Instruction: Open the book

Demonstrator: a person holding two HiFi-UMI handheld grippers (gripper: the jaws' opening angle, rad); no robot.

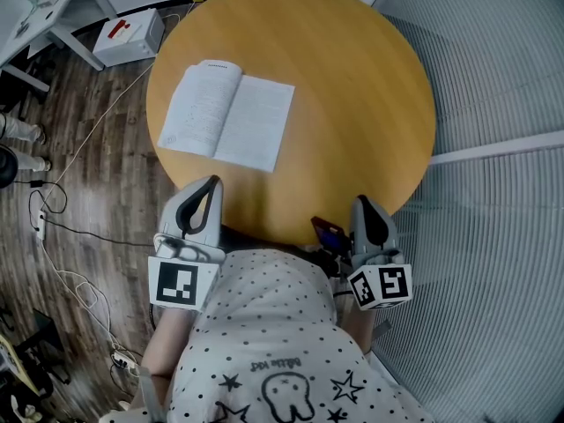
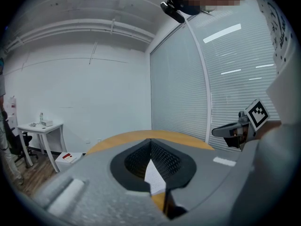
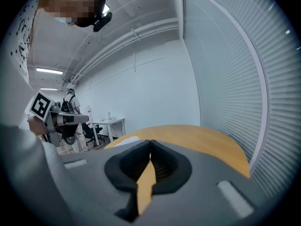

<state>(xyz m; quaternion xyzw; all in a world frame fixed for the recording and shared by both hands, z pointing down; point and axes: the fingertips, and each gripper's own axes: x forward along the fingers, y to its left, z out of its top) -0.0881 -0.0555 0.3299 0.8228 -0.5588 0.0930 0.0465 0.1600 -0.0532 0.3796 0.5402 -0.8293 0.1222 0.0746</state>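
A book [image 1: 227,115] lies open on the round wooden table [image 1: 352,86], left of its middle, both white pages facing up. My left gripper [image 1: 209,183] hangs at the table's near edge, just short of the book, jaws shut with nothing held. In the left gripper view a strip of the book's page [image 2: 154,177] shows through the gap behind the shut left gripper [image 2: 150,140]. My right gripper [image 1: 363,203] is held at the near right edge, shut and empty. In the right gripper view the book [image 3: 126,140] is a pale sliver at left, beyond the right gripper [image 3: 150,142].
A white box [image 1: 129,35] sits on the wood floor beyond the table's left side, with cables [image 1: 79,148] running across the floor. A white desk [image 1: 40,11] stands at top left. Slatted blinds [image 1: 502,77] close off the right. A person [image 3: 71,108] stands by a far desk.
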